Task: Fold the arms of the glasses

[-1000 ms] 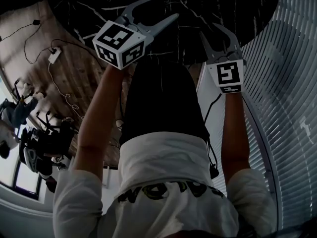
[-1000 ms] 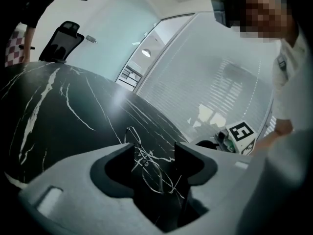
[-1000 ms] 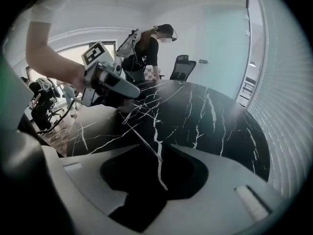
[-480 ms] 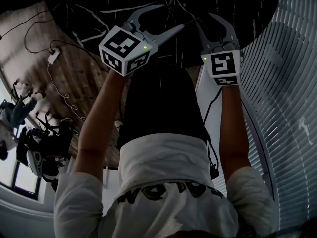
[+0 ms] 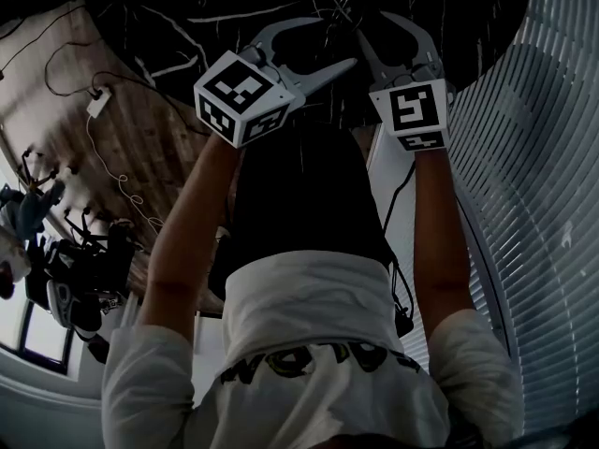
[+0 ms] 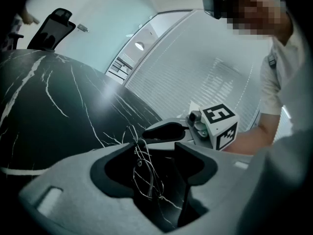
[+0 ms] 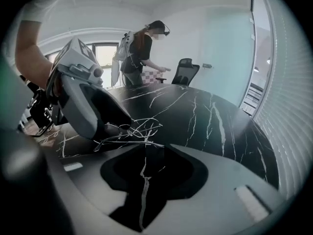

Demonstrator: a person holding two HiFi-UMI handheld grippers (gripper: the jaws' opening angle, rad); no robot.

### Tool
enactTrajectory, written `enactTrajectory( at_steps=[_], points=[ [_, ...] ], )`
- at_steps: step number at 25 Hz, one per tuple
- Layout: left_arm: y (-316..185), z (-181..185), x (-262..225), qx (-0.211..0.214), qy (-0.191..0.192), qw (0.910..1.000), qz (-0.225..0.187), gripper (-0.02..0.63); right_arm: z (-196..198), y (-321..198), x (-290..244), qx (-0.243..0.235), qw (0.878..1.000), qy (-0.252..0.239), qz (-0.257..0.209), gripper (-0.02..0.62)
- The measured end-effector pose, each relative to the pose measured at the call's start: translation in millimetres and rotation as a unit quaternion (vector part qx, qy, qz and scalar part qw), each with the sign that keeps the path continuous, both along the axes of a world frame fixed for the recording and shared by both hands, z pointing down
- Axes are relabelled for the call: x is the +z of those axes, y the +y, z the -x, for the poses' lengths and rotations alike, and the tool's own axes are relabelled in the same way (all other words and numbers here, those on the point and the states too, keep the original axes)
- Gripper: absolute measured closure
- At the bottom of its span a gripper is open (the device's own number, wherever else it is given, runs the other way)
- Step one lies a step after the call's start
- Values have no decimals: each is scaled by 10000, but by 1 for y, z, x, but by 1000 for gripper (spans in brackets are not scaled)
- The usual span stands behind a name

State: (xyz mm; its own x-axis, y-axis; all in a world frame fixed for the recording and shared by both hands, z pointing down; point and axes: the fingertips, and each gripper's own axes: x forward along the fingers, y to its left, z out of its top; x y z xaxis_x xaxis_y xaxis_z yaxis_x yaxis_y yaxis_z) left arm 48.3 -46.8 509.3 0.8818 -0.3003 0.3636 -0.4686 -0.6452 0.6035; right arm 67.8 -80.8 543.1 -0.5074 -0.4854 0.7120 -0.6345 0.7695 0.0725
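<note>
Thin wire-framed glasses [image 5: 335, 12] lie on the black marble table [image 5: 168, 7]. In the left gripper view the glasses [image 6: 145, 173] sit in the gap between the open jaws of my left gripper [image 6: 156, 180]; no finger visibly presses on them. In the head view my left gripper [image 5: 329, 43] points up and right and my right gripper [image 5: 374, 24] stands close beside it, also open. The right gripper view shows the glasses [image 7: 131, 130] just beyond my right gripper [image 7: 146, 180], with the left gripper's finger [image 7: 90, 109] at their left end.
A person [image 7: 139, 50] stands at the table's far side beside a black office chair [image 7: 185, 71]. Window blinds [image 5: 547, 157] curve along the right. Cables and a power strip [image 5: 98, 103] lie on the wooden floor to the left.
Both grippers have moved forward over the table toward the glasses and drawn closer together. Their jaws stay open.
</note>
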Motion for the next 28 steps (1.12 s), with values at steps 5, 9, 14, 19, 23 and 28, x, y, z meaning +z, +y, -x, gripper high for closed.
enactTrajectory(
  at_steps=[5,9,14,19,23,28],
  points=[
    [8,-8,-2,202,86,9998,22,353,6,-2,-2,-119,9999,-109,-9,468],
    [12,-11,-3,292,120,9995,16,353,4,-1,0,-123,9999,-108,14,468],
    [17,-15,-2,360,79,9993,5,353,-11,5,4,5,10000,42,84,469],
    [22,-14,-2,281,-19,9996,-49,353,-29,12,5,118,9998,124,72,470],
    [32,-6,-18,89,-103,9998,-136,353,-34,21,-16,215,9998,-26,-12,472],
    [49,8,-73,-294,-38,9992,-277,353,-27,34,-80,420,9975,-561,-116,477]
  ],
)
